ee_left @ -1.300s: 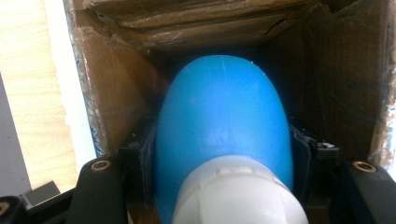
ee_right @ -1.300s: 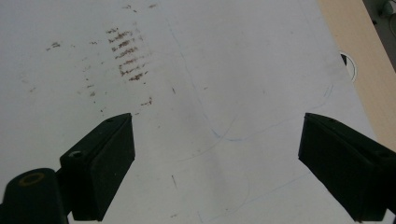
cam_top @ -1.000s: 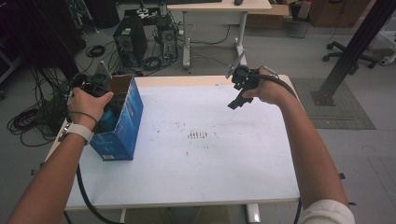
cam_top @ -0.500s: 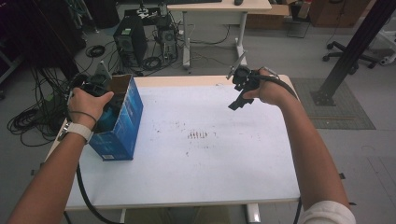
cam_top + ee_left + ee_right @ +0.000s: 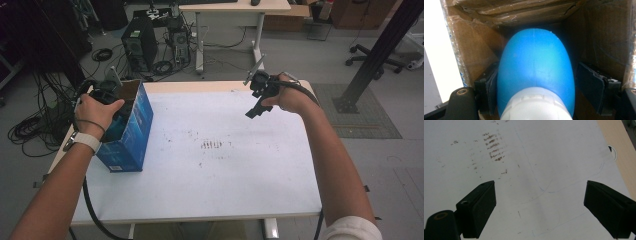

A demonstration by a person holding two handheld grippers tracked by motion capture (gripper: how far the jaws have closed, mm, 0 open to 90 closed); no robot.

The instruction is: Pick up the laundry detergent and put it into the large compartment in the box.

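Reaching into the blue carton (image 5: 127,137) at the table's left edge, the left gripper (image 5: 534,87) straddles a blue bottle (image 5: 535,70), jaws spread; the right gripper (image 5: 539,207) gapes wide, empty.

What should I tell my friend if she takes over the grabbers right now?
Left gripper: down inside the open blue cardboard box at the table's left edge, jaws on either side of a blue bottle with a white cap. The left pad touches it; the right pad stands a little apart, so the grip is not firm.
Right gripper: open and holding nothing, above the white table on the far right side.
Done: the left gripper has reached the bottle.
Left: probably close the jaws on the bottle, lift it out of the box, and set it on the table.
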